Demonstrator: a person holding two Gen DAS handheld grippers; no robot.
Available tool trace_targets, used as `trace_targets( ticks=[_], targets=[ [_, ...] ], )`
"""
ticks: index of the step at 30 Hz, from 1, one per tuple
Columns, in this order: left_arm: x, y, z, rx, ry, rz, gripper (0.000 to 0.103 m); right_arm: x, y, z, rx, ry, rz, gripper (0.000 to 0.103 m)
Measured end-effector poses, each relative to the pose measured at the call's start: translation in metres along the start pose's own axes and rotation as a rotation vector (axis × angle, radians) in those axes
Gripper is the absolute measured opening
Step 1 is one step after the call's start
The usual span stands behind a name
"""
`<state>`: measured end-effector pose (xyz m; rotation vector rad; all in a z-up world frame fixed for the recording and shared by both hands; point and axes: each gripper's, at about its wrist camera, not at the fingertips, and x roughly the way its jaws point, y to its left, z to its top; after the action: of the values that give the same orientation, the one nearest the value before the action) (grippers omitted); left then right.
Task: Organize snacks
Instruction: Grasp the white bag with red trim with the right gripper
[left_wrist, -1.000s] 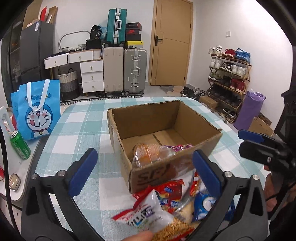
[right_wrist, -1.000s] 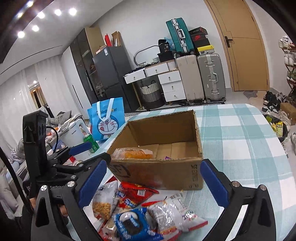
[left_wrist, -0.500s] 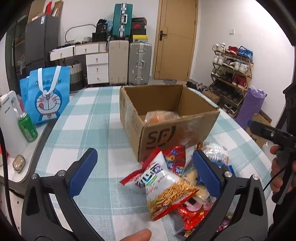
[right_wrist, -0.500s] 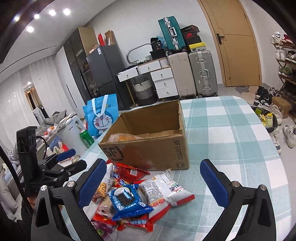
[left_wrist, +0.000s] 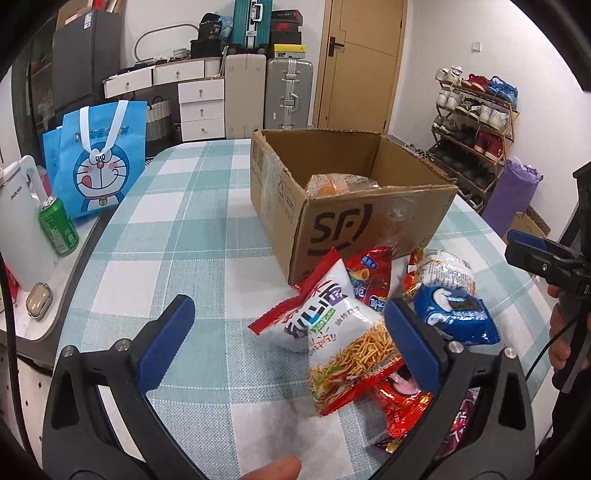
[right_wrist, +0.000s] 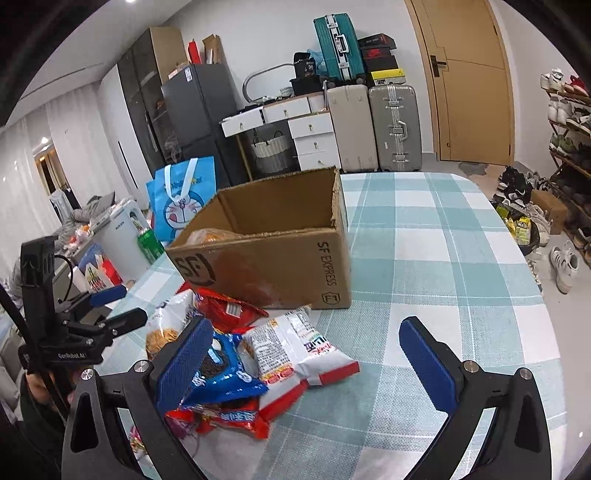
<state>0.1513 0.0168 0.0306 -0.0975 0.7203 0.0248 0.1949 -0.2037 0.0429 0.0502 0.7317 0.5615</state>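
An open cardboard box (left_wrist: 373, 225) (right_wrist: 273, 258) stands on the checked table, an orange snack bag (left_wrist: 334, 182) leaning inside it. In front of it lies a heap of snack packets: a white noodle-snack bag (left_wrist: 340, 336), a blue cookie pack (left_wrist: 452, 314) (right_wrist: 218, 369), red bags (right_wrist: 225, 308) and a white packet (right_wrist: 295, 343). My left gripper (left_wrist: 288, 339) is open just above the table, the noodle-snack bag lying by its right finger. My right gripper (right_wrist: 306, 354) is open over the heap, its left finger beside the cookie pack. Neither holds anything.
A blue cartoon tote bag (left_wrist: 98, 162), a green can (left_wrist: 59, 227) and a white appliance (left_wrist: 16, 229) sit off the table's left edge. Suitcases, drawers and a door stand behind. A shoe rack (left_wrist: 476, 122) lines the right wall. A fingertip (left_wrist: 273, 469) shows at the bottom.
Both grippers have drawn back from the box and dropped lower, so the snack heap now lies between and under the fingers. Both stay open.
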Motion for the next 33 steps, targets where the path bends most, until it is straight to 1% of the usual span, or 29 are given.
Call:
trace_targets(
  ticks=[8,14,17,21,25,33],
  targets=[
    [0.015,0.001,-0.001,-0.001,0.049,0.012,0.102,0.022,-0.005,-0.008,-0.005,0.079,-0.030,0.103],
    [0.022,0.002,-0.002,-0.004,0.063,0.016,0.102,0.043,-0.009,-0.016,-0.013,0.136,-0.109,0.103],
    [0.023,0.004,-0.002,-0.009,0.067,0.013,0.102,0.051,-0.010,-0.020,-0.011,0.163,-0.100,0.103],
    [0.026,0.005,-0.002,-0.011,0.071,0.013,0.102,0.056,-0.005,-0.023,-0.036,0.175,-0.080,0.103],
    [0.028,0.006,-0.001,-0.020,0.078,0.008,0.102,0.062,0.004,-0.028,-0.082,0.202,-0.108,0.103],
    [0.030,0.005,-0.003,-0.013,0.082,0.007,0.102,0.074,0.008,-0.028,-0.069,0.200,-0.128,0.103]
  ],
)
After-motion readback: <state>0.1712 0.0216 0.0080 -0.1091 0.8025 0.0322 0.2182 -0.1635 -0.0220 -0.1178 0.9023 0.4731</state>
